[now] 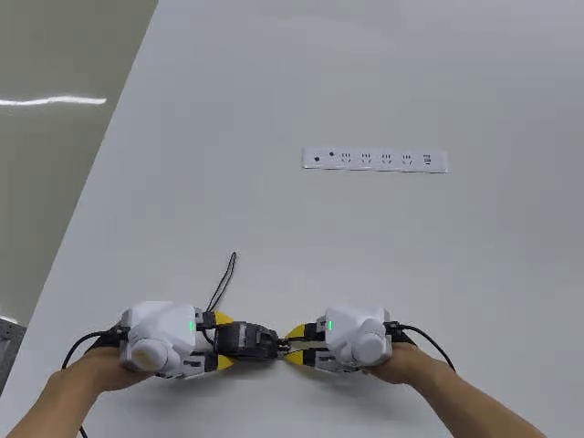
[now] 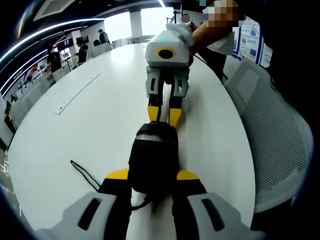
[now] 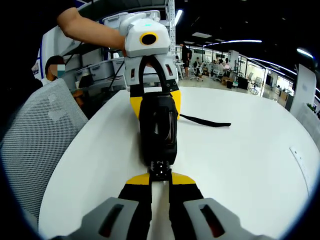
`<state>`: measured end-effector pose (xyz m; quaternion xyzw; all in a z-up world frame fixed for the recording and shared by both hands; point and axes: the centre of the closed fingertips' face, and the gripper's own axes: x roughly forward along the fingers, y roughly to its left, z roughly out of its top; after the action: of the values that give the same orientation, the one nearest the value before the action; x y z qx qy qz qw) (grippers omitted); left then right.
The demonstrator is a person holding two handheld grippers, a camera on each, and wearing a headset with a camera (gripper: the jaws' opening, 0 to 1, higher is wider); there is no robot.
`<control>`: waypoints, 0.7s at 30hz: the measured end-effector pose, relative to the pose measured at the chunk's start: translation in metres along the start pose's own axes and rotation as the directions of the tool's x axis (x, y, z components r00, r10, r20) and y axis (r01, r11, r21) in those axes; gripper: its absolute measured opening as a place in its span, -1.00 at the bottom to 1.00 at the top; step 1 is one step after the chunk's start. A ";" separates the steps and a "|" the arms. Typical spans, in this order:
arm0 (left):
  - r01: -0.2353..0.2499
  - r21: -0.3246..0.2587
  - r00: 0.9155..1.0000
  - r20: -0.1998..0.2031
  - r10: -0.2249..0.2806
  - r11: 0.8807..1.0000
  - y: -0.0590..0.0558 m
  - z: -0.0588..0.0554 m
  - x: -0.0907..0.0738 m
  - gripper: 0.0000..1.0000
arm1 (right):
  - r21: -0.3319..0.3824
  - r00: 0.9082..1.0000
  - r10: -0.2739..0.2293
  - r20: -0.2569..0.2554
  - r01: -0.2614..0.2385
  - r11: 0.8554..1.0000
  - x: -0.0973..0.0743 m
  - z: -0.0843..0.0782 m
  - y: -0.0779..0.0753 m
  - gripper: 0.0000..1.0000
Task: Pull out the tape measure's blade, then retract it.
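- Left gripper (image 2: 152, 175): jaws clamped on the sides of the tape measure (image 2: 153, 157), bracing the case so it will likely stay put during the pull.
- Right gripper (image 3: 160, 179): jaws pinched together on the blade tip (image 3: 160, 170), directly ahead of its tips and just off the case mouth.
- Blade appears barely drawn; the pull is judged still to come.
- Strap (image 1: 224, 278) trails behind the case on the table (image 1: 365, 255).
- Both hands low, grippers nose to nose in line, roughly level.

The tape measure (image 1: 251, 339) lies on the bench (image 1: 365, 255) between the left gripper (image 1: 224, 341) and right gripper (image 1: 295, 345), the power strip (image 1: 374, 160) well behind.
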<state>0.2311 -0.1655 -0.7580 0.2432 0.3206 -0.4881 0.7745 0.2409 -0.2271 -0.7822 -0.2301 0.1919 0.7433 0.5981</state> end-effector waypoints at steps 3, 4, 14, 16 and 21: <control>-0.001 -0.001 1.000 0.000 0.001 1.000 0.000 0.000 0.000 -0.47 | 0.001 1.000 -0.004 -0.002 0.004 1.000 -0.001 -0.001 0.000 -0.80; -0.001 0.000 1.000 0.000 0.001 1.000 0.000 0.000 0.000 -0.47 | 0.002 1.000 -0.005 -0.002 0.005 1.000 -0.002 -0.001 0.000 -0.80; 0.004 -0.002 1.000 0.002 -0.004 1.000 0.000 0.000 -0.001 -0.47 | 0.009 1.000 -0.010 -0.007 0.010 1.000 -0.008 -0.003 -0.001 -0.80; 0.003 -0.001 1.000 0.001 -0.003 1.000 0.000 0.000 -0.001 -0.47 | 0.015 1.000 -0.009 -0.009 0.009 1.000 -0.009 -0.005 0.000 -0.80; 0.003 -0.003 1.000 0.000 -0.003 1.000 0.001 0.000 -0.001 -0.47 | 0.016 1.000 -0.016 -0.009 0.016 1.000 -0.014 -0.007 0.000 -0.81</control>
<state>0.2314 -0.1646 -0.7576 0.2415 0.3217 -0.4886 0.7743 0.2444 -0.2420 -0.7796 -0.2303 0.1986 0.7359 0.6049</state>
